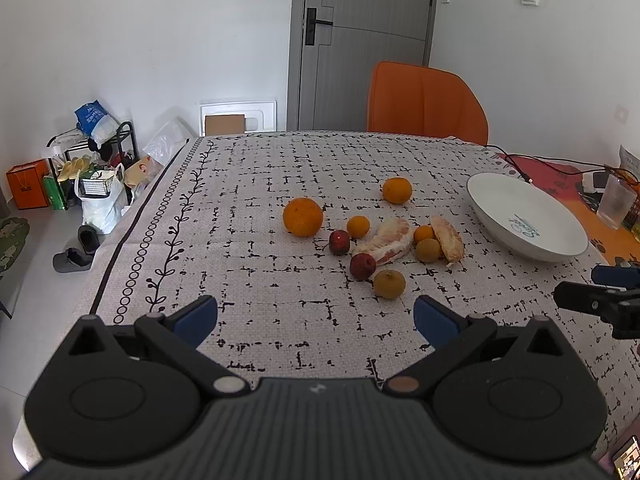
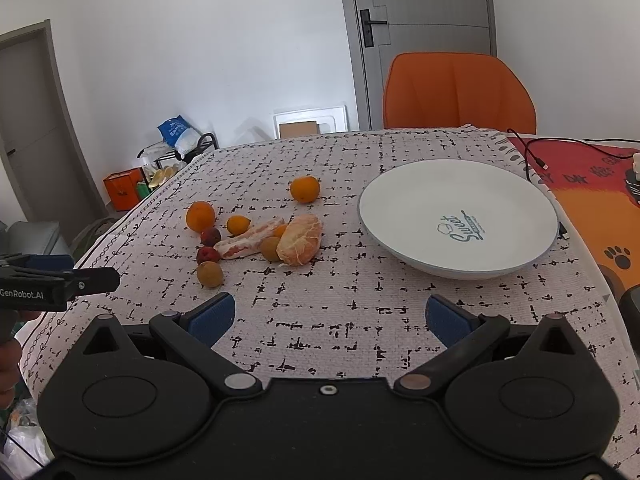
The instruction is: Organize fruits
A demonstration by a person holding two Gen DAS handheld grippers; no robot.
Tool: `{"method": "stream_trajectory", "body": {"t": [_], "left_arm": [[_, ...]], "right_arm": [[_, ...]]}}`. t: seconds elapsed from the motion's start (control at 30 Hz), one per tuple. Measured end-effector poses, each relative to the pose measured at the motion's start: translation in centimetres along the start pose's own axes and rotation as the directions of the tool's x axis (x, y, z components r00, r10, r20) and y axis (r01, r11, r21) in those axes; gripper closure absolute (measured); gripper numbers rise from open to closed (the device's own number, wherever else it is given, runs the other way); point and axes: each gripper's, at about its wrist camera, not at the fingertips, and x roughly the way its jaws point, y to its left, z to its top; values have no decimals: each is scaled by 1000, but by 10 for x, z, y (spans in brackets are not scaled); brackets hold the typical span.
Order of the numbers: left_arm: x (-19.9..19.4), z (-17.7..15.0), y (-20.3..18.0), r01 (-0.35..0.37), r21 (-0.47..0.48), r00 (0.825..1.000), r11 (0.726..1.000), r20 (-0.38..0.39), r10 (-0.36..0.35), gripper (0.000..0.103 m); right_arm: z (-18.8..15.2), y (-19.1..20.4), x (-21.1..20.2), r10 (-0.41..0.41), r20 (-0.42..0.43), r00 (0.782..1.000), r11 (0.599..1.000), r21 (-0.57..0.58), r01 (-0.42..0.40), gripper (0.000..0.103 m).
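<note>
Several fruits lie loose on the patterned tablecloth: a big orange (image 1: 303, 217) (image 2: 200, 216), a smaller orange (image 1: 397, 190) (image 2: 305, 189), two peeled pomelo pieces (image 1: 386, 241) (image 2: 300, 239), red fruits (image 1: 362, 267) (image 2: 208, 255) and brownish round fruits (image 1: 389, 284) (image 2: 209, 274). A white bowl (image 1: 496, 204) (image 2: 400, 208) stands empty to their right. My left gripper (image 1: 316, 320) is open and empty, short of the fruits. My right gripper (image 2: 330, 318) is open and empty, in front of the bowl. The left gripper's side also shows at the left edge of the right wrist view (image 2: 60, 278).
An orange chair (image 1: 426, 102) (image 2: 458, 92) stands behind the table. A black cable (image 1: 540, 162) (image 2: 532, 152) lies on a red-orange mat (image 2: 592, 184) at the right. A glass (image 1: 618, 202) stands at the far right. Bags and a rack (image 1: 96, 160) sit on the floor, left.
</note>
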Motion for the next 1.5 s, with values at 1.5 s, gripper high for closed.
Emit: {"method": "stream_trajectory", "body": {"t": [1.5], "left_arm": [[-4,1,0,14,0,1000,1000,11,-14,0]], "right_arm": [[3,4,-5,11,10,1000,1000,-12,-11,0]]}}
